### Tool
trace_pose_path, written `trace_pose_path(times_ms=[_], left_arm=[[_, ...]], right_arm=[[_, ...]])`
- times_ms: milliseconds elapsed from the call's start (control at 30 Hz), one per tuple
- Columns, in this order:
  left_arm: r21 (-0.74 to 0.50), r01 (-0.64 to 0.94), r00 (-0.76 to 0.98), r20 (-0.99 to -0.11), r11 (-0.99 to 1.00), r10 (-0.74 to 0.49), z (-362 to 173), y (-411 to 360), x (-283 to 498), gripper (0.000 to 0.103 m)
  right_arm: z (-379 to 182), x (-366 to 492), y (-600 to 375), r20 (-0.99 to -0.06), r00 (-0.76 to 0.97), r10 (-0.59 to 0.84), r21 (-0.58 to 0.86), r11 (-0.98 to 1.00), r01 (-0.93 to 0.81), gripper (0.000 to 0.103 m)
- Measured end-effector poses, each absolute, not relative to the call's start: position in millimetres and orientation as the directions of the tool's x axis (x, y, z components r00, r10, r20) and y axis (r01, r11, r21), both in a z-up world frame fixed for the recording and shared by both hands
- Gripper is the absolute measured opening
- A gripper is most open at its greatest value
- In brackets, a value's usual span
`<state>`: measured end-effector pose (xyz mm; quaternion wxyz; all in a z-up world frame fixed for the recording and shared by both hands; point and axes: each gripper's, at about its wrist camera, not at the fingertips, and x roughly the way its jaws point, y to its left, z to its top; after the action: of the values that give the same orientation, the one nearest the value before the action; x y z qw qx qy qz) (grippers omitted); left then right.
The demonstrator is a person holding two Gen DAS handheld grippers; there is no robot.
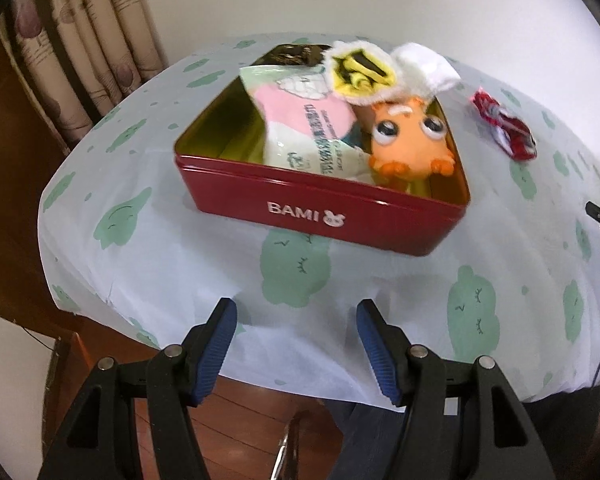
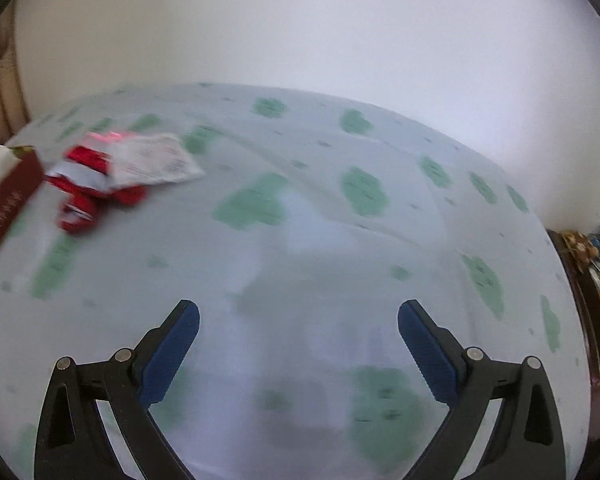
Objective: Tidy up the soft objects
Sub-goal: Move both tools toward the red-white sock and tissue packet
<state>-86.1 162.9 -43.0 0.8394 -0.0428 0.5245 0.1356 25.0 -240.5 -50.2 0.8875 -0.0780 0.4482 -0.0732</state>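
Left wrist view: the left gripper (image 1: 296, 312) hangs released and empty at the table's near edge, ahead of it the glossy red tin (image 1: 320, 208) holding a rubbery orange toy (image 1: 408, 144), a crinkly pink-and-white packet (image 1: 300, 128) and a fluffy white plush (image 1: 380, 68). The right gripper (image 2: 299, 316) hovers spread wide over the green-printed cloth (image 2: 340, 260), a red-and-white soft toy (image 2: 88, 184) lying ahead to its left, just beside the tin.

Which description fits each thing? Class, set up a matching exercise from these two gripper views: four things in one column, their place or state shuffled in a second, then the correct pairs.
Things
1. orange toy
2. red and white item
3. red tin
4. left gripper

Descriptions
A. lies on the tablecloth, outside the tin
B. open, holding nothing
C. lidless, marked BAMI
D. lies inside the tin

Pairs: 1-D, 2-A, 3-C, 4-B
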Motion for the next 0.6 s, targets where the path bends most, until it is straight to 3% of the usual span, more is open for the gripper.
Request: trace_pose_path(times_ms=[133,300,600], left_arm=[[0.107,-0.219,0.431,-0.881,0.97,0.194,-43.3,146.9,-86.1,0.064],[0.101,-0.092,0.457,-0.879,0.991,0.132,-42.6,113.5,-86.2,0.064],[-0.118,0.087,0.381,-0.914,0.989,-0.143,-39.0,55.1,-44.8,0.064]], right_arm=[[-53.2,32.0,-262.7,-0.799,0.565,-0.205,-0.177,0.979,0.106,0.103],[-63.4,38.3,-282.4,-0.85,0.519,-0.092,-0.04,0.993,0.11,0.103],[-63.8,35.6,-278.4,-0.846,0.529,-0.069,-0.023,0.995,0.094,0.103]])
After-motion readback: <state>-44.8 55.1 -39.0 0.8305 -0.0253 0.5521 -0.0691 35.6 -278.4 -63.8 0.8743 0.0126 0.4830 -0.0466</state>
